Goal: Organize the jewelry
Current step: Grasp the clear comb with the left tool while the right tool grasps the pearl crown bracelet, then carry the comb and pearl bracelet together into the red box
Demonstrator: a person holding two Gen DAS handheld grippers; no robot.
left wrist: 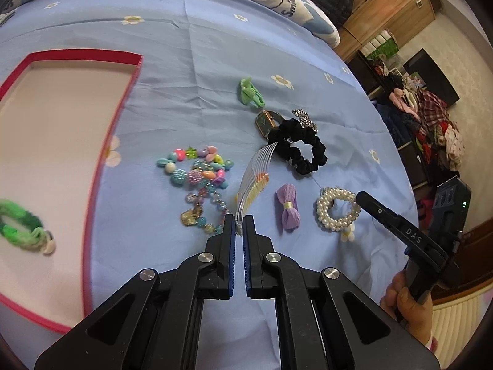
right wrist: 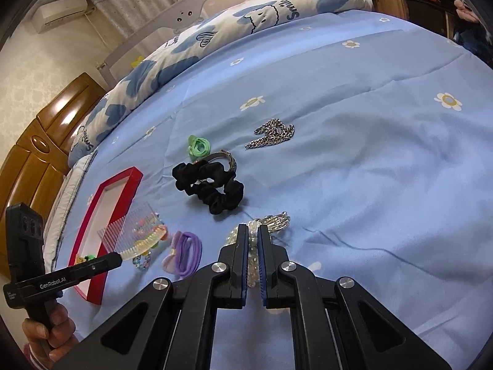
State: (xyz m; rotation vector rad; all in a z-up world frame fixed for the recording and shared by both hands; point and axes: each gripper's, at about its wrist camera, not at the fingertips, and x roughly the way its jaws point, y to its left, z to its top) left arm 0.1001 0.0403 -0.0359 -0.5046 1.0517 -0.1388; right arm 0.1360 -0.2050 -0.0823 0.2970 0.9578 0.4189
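My left gripper (left wrist: 239, 226) is shut on a clear hair comb (left wrist: 254, 178) and holds it off the blue bedsheet; the comb also shows in the right wrist view (right wrist: 135, 231). My right gripper (right wrist: 253, 234) is shut on a pearl bracelet (right wrist: 252, 256), which lies on the sheet in the left wrist view (left wrist: 337, 212). The red-rimmed box (left wrist: 92, 166) lies to the left with a green bracelet (left wrist: 21, 228) inside. A purple hair tie (left wrist: 288, 208), colourful bead bracelets (left wrist: 197, 182), a black scrunchie (left wrist: 297, 146), a watch (left wrist: 265, 121), a green hair tie (left wrist: 249, 92) and a silver chain (right wrist: 271, 137) lie on the sheet.
A blue-and-white quilt (right wrist: 215, 37) is bunched at the head of the bed. A wooden headboard (right wrist: 40, 154) stands at the left. Beyond the bed's right edge are cabinets and a pile of clothes (left wrist: 431, 123).
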